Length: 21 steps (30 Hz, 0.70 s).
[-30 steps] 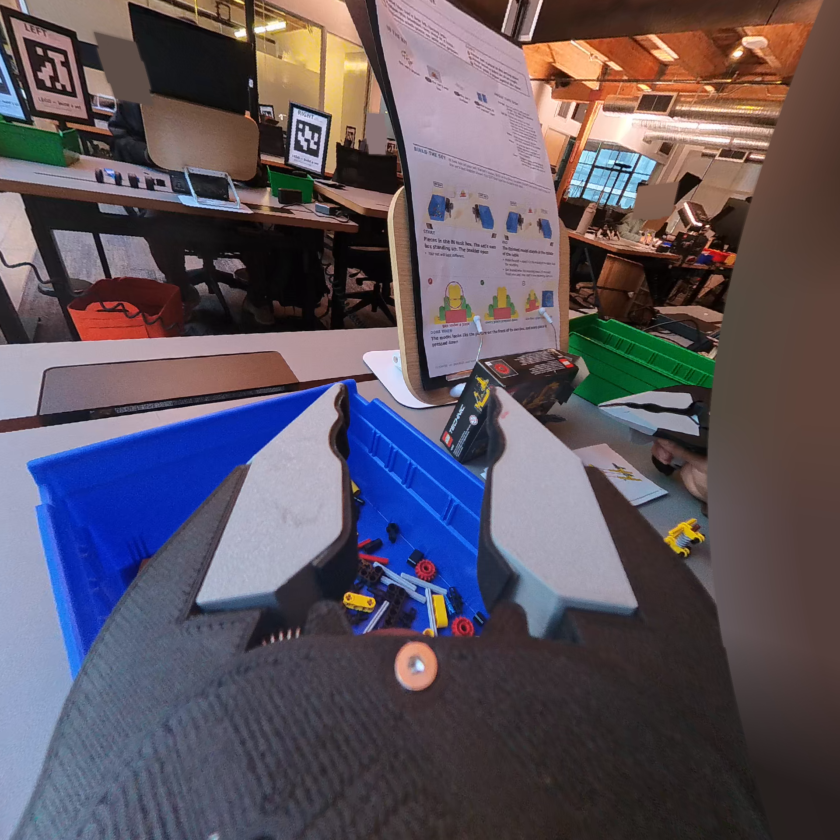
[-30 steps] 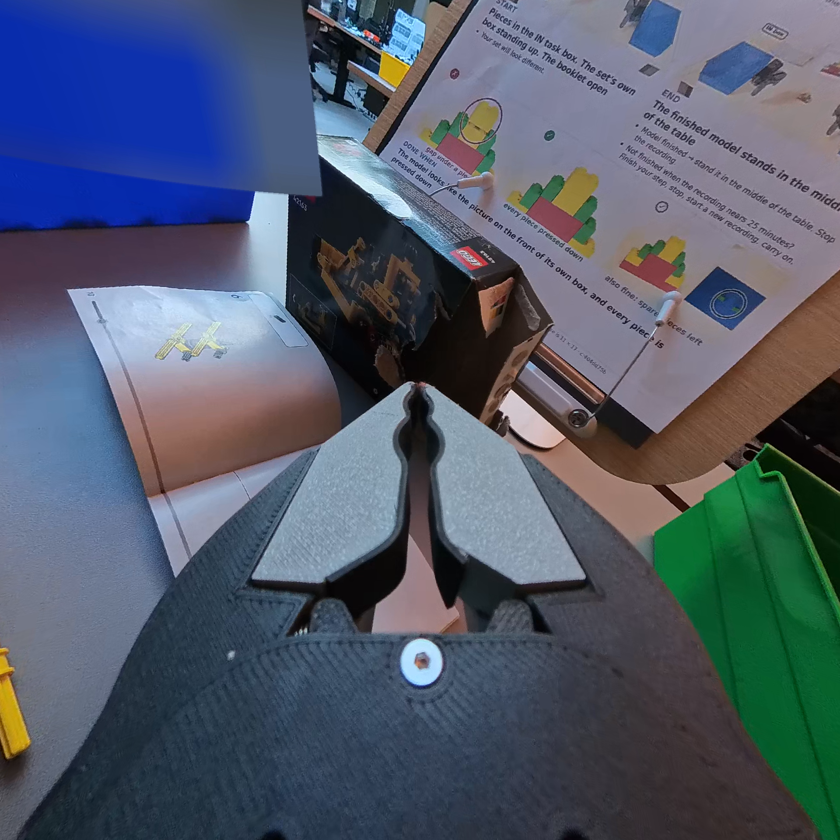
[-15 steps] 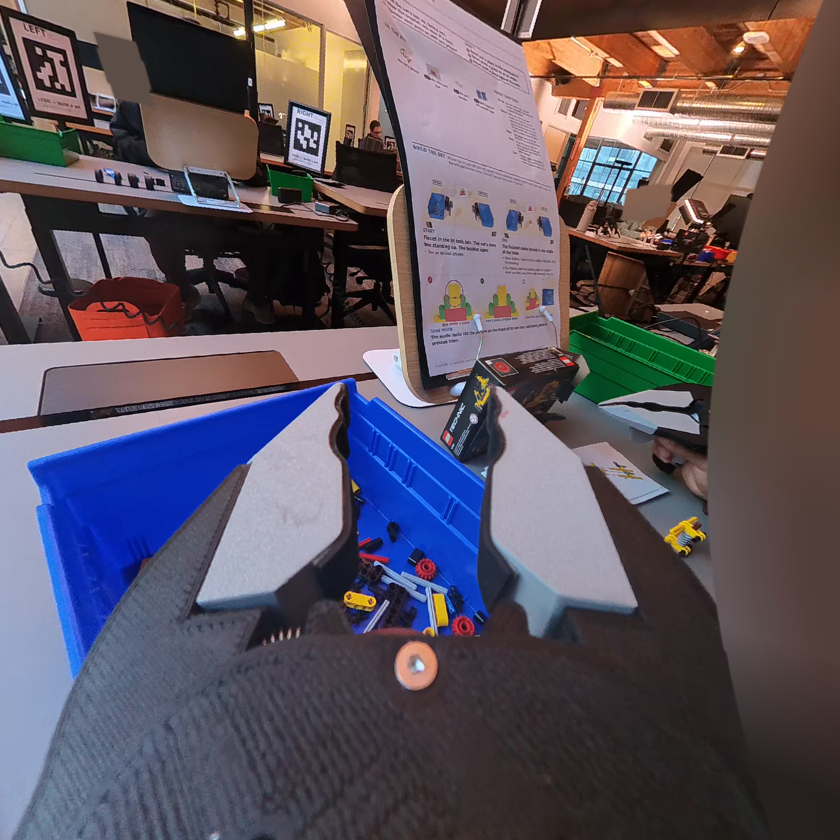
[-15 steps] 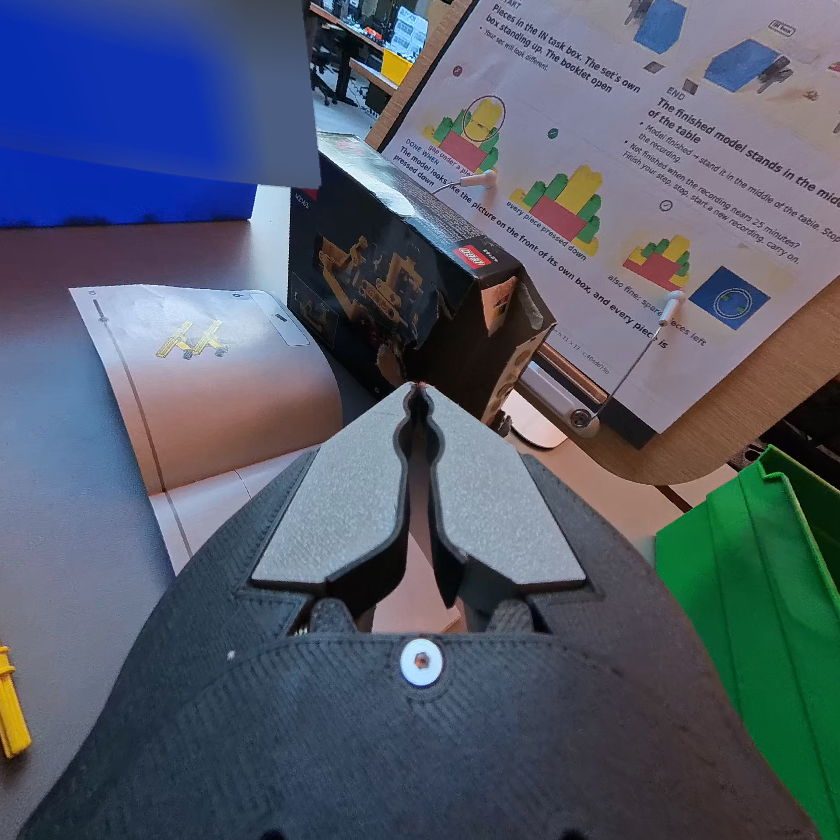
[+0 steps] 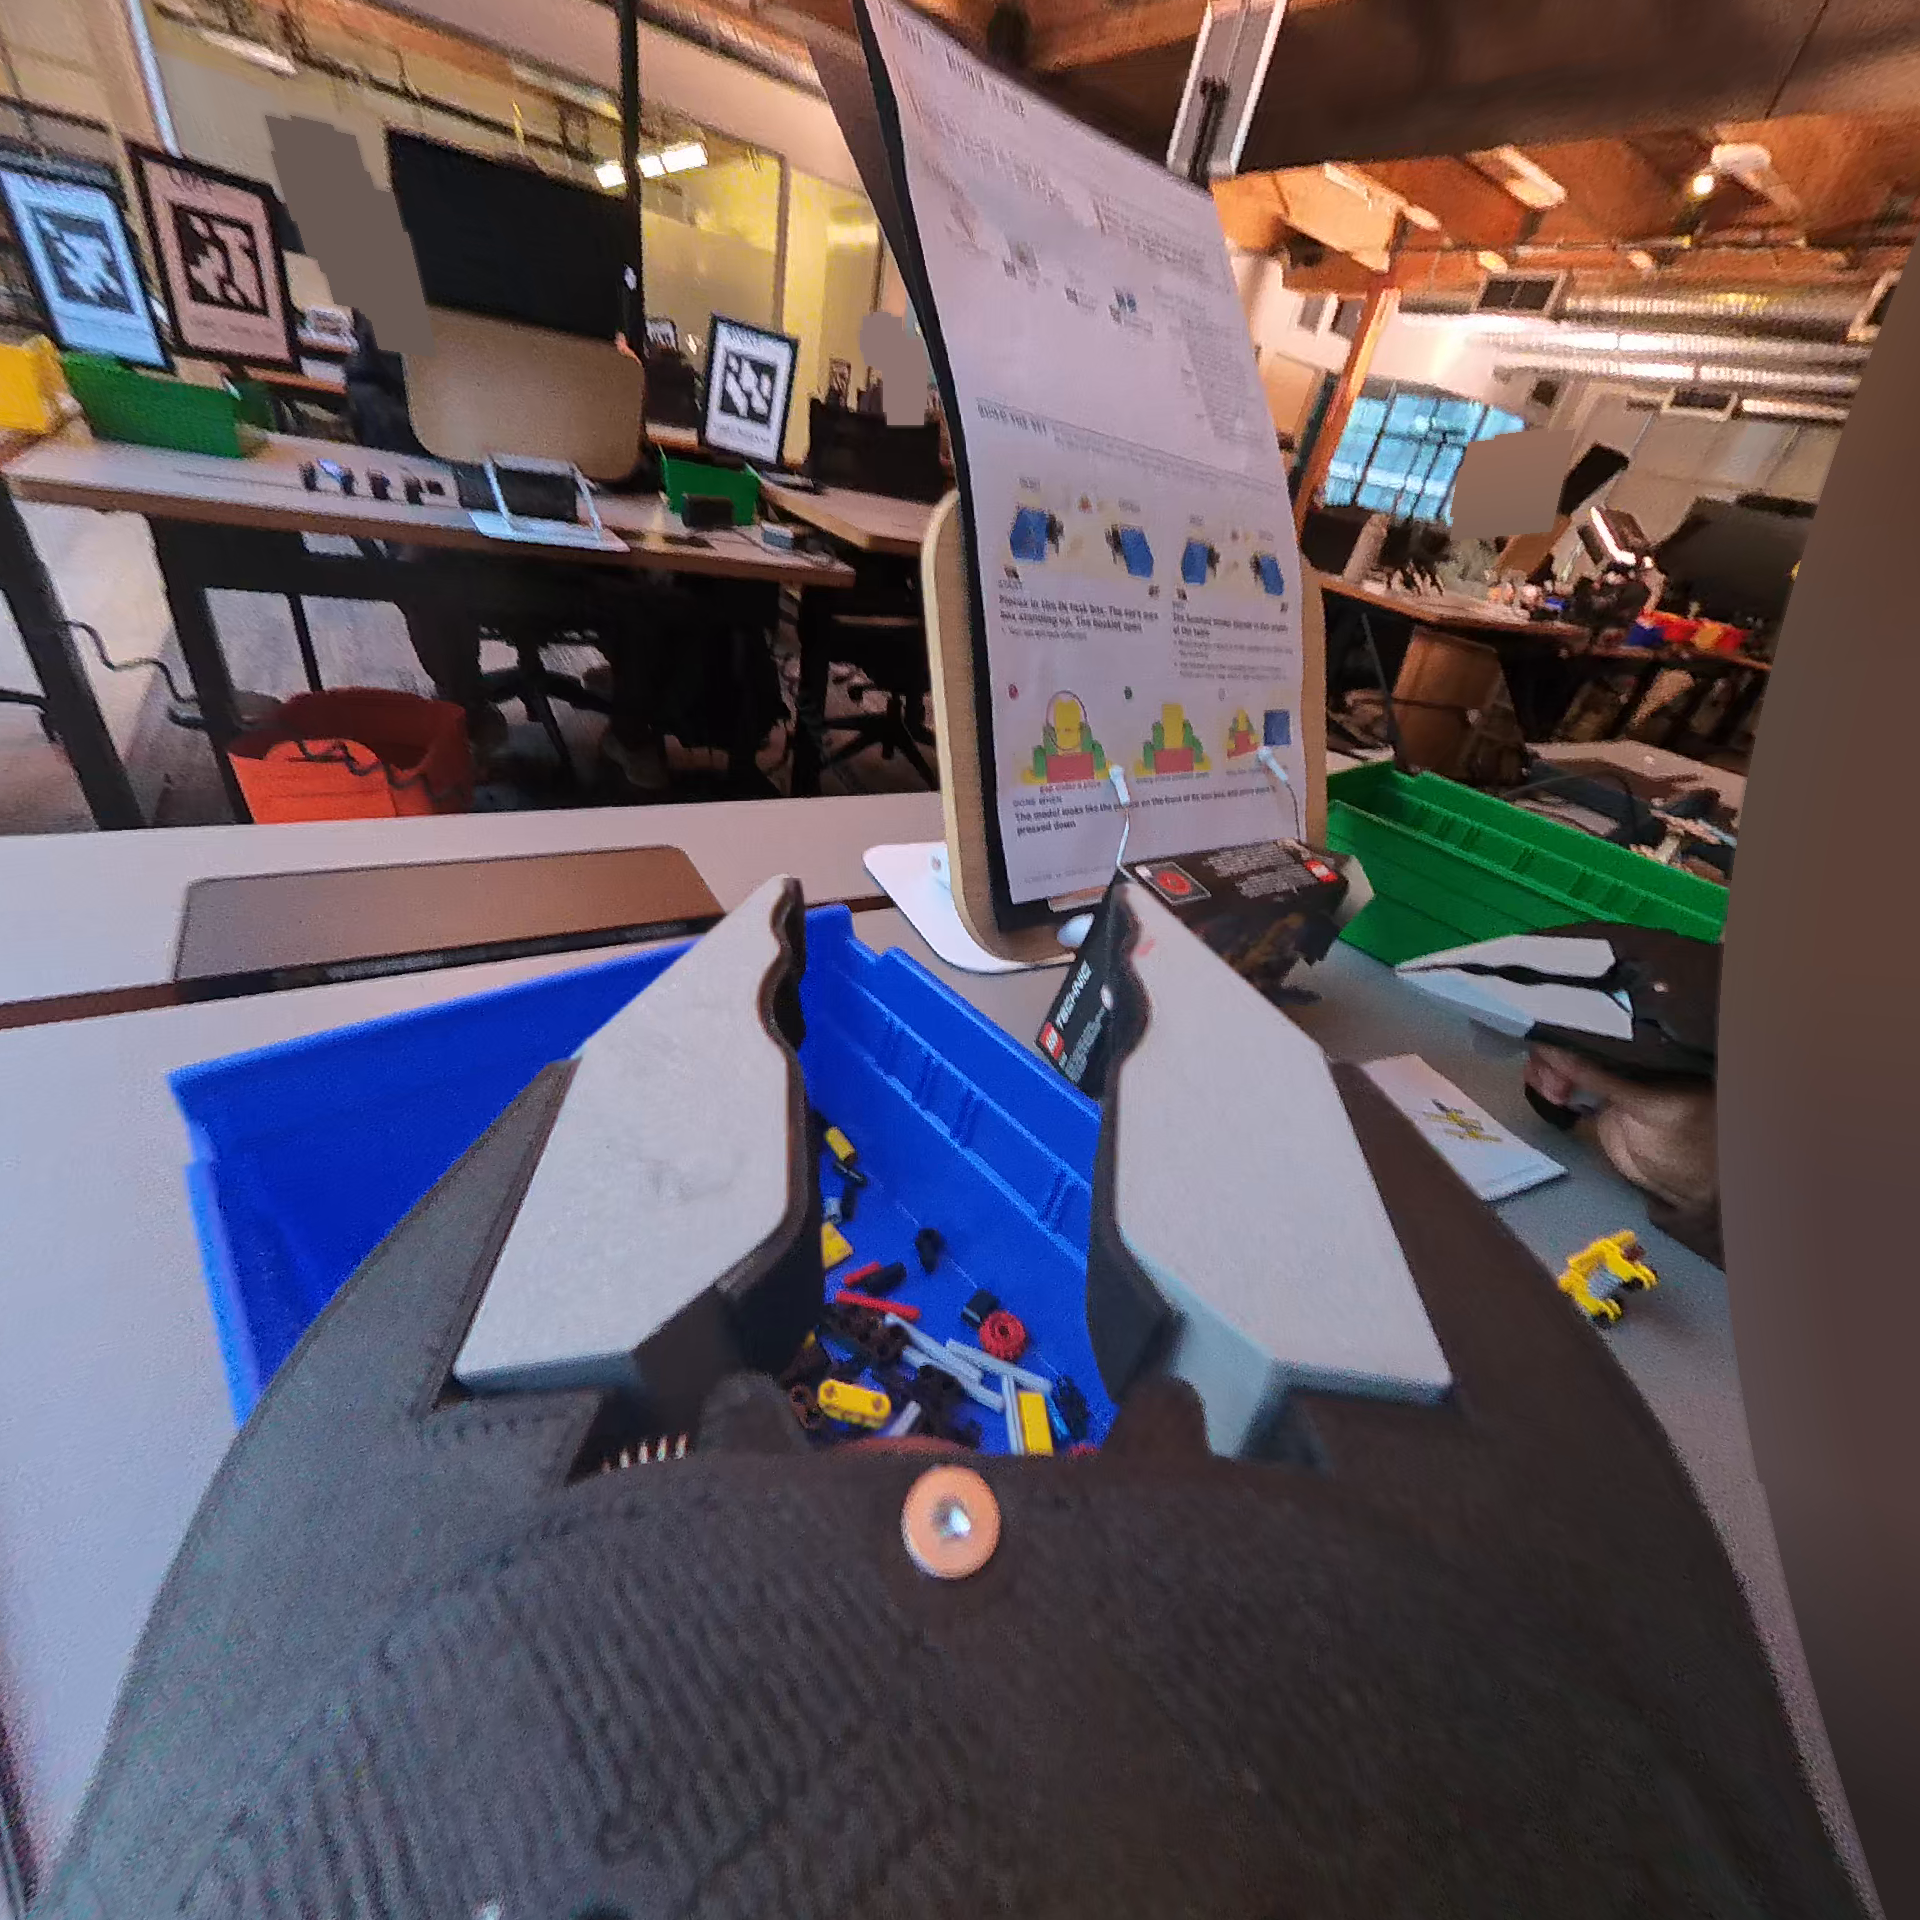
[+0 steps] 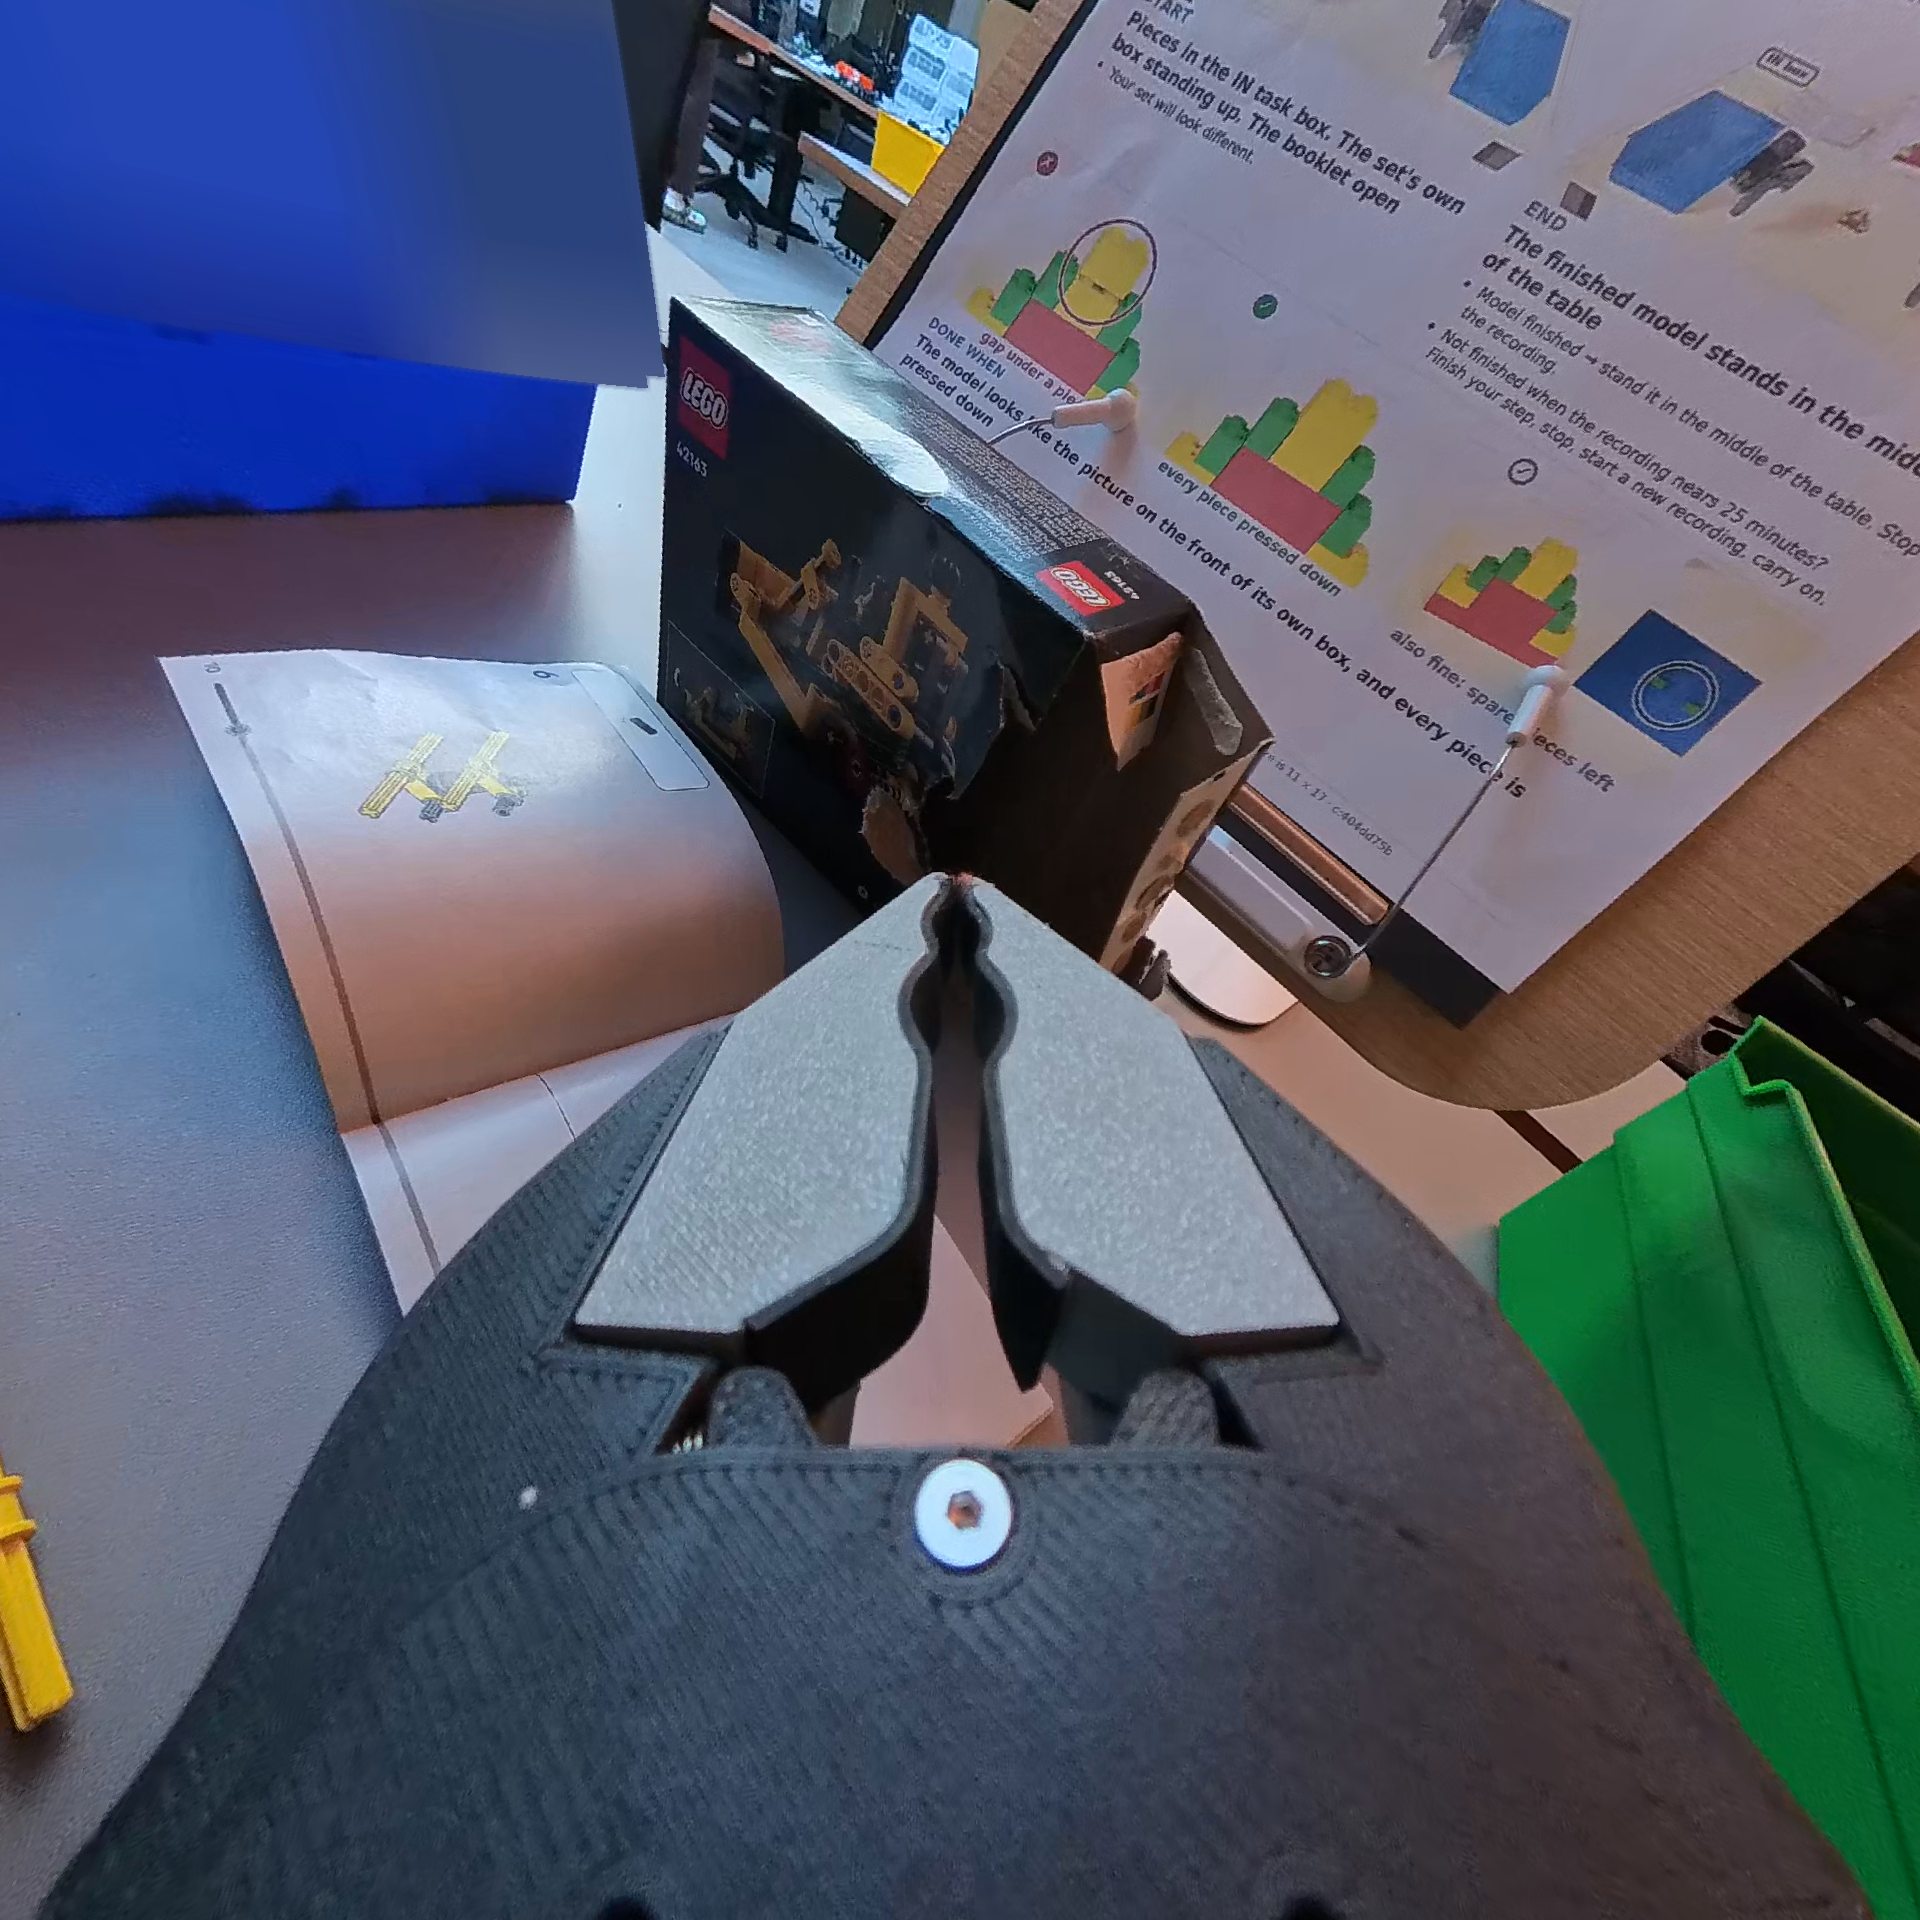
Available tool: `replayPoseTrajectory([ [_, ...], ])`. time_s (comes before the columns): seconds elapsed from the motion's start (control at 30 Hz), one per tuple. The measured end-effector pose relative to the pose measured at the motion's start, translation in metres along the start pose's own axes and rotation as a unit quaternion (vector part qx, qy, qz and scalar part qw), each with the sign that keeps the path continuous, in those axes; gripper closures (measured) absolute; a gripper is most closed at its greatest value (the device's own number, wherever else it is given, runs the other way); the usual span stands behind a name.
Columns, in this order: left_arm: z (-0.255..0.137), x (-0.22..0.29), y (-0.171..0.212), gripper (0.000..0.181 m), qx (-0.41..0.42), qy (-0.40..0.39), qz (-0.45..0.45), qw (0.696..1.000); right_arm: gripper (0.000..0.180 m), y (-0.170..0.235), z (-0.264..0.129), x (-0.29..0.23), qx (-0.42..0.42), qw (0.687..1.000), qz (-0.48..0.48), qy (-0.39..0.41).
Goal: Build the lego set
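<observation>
My left gripper (image 5: pixel 956 925) is open and empty, held above the blue bin (image 5: pixel 364 1122). Several loose lego pieces (image 5: pixel 935 1351) in red, yellow, black and grey lie on the bin's floor between the fingers. My right gripper (image 6: pixel 951 888) is shut with nothing seen between the tips, over the open instruction booklet (image 6: pixel 468 883) and pointing at the black lego box (image 6: pixel 883 644). The right gripper also shows in the left wrist view (image 5: pixel 1558 987), held by a hand. A small yellow assembly (image 5: pixel 1605 1273) lies on the grey table; a yellow piece shows at the right wrist view's left edge (image 6: pixel 21 1642).
An instruction board (image 5: pixel 1122 520) on a wooden stand rises behind the lego box (image 5: pixel 1247 894). A green bin (image 6: pixel 1766 1351) sits to the right of the booklet (image 5: pixel 1475 1143). The blue bin's side (image 6: pixel 312 447) shows at the upper left of the right wrist view. The left gripper's tips are roughly 35 cm from the right gripper's. Between my right fingertips and the small yellow assembly (image 5: pixel 1605 1273) there is roughly 15 cm.
The left gripper has shifted slightly over the blue bin and its view is now blurred by motion; it stays open. The right gripper stays shut and has barely moved.
</observation>
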<state>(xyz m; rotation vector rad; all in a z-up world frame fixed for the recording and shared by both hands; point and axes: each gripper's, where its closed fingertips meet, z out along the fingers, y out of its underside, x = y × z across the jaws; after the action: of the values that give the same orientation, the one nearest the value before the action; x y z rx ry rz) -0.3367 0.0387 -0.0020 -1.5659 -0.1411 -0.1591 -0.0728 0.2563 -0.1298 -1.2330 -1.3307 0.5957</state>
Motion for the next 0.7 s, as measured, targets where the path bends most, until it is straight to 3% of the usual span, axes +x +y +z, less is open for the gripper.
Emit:
replayPoseTrajectory([
  [0.7, -0.013, -0.020, -0.021, 0.102, 0.064, -0.046, -0.012, 0.997, 0.180, 0.000, 0.000, 0.000, 0.001, 1.000, 0.002, -0.001],
])
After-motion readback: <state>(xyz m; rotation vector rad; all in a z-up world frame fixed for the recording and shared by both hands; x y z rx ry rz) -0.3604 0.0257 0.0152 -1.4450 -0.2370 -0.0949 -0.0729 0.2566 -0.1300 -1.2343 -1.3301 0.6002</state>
